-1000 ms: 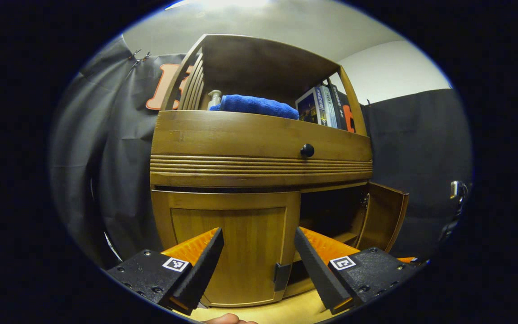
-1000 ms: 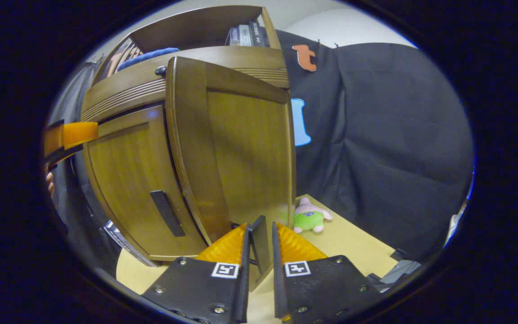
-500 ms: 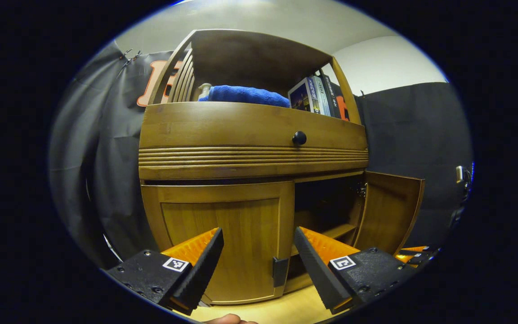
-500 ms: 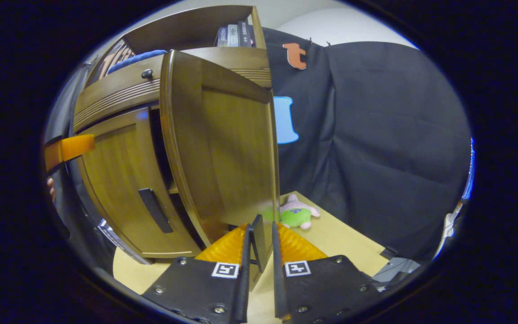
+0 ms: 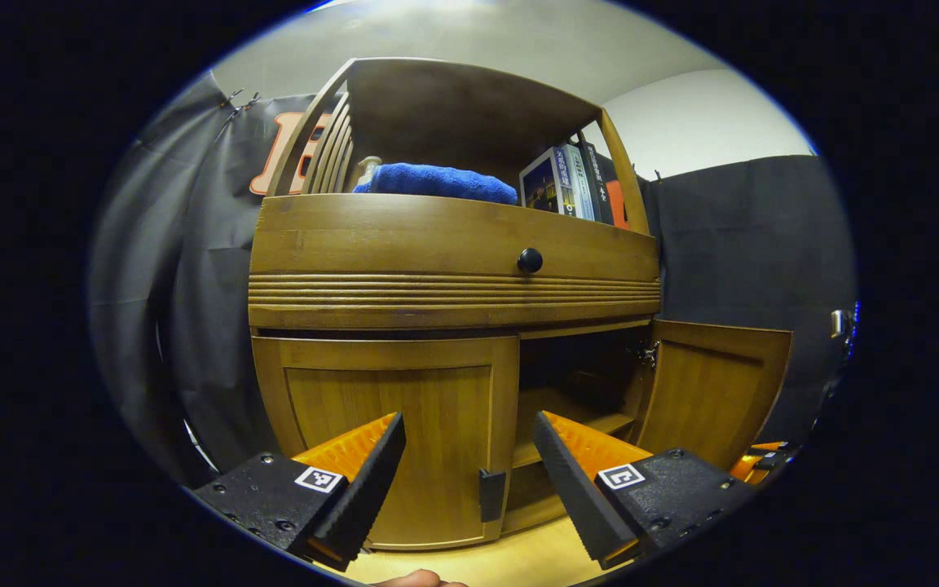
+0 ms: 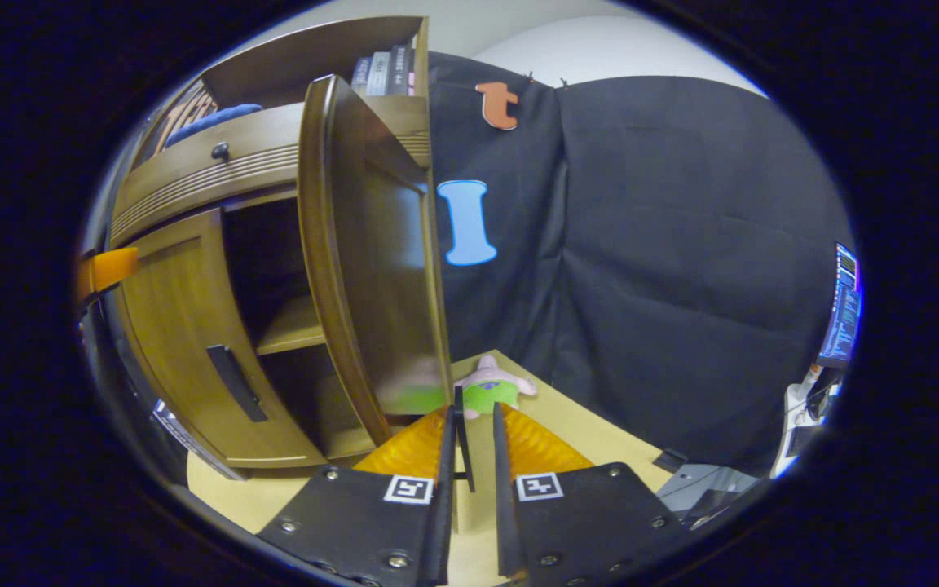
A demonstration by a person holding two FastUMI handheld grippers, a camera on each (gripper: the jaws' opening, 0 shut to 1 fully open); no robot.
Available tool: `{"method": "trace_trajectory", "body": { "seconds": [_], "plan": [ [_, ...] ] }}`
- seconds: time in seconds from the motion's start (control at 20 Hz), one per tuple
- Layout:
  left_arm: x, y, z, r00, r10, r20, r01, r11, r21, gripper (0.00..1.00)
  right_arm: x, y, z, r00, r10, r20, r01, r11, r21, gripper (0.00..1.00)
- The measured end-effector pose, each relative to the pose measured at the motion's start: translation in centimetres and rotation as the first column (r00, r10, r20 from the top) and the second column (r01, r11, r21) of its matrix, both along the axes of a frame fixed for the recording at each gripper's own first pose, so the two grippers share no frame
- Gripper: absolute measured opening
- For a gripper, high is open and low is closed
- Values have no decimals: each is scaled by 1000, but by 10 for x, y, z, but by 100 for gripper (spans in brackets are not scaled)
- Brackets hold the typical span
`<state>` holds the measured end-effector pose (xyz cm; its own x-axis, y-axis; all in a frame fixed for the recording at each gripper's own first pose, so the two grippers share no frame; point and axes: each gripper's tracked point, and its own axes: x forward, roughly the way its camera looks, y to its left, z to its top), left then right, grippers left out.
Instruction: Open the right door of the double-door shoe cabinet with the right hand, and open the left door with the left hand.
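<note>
since right gripper (image 6: 468,440) fingers pinched the right door (image 6: 372,269) handle, left gripper (image 5: 469,481) gaped empty, left door's handle (image 5: 490,495) at 6 o'clock.

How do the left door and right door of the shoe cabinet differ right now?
The right door is swung wide open, exposing the inner shelf; the left door sits shut in its frame. The right hand-held gripper is closed around the right door's handle, while the left hand-held gripper hangs open before the left door, its handle untouched. Both are brown wood panel doors with dark handles.
</note>
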<state>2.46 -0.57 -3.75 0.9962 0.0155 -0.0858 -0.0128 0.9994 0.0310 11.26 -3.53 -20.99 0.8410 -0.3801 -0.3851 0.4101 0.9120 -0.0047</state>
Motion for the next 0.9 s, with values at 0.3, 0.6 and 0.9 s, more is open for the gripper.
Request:
{"method": "trace_trajectory", "body": {
  "seconds": [0.3, 0.6, 0.9],
  "plan": [
    [-2, -7, 2, 1000, 15, 10, -15, 1000, 3, 98, -3, -21, 1, 1000, -21, -1, 21, 1000, -22, 22],
    [4, -7, -2, 999, 52, 10, -52, 999, 6, 98, -5, -37, 3, 998, -60, -6, 60, 998, -28, 11],
    [15, -4, -21, 995, 95, -17, -95, 995, -3, 99, -11, -47, 9, 997, -77, 3, 77, 996, -39, 11]
  ]
}}
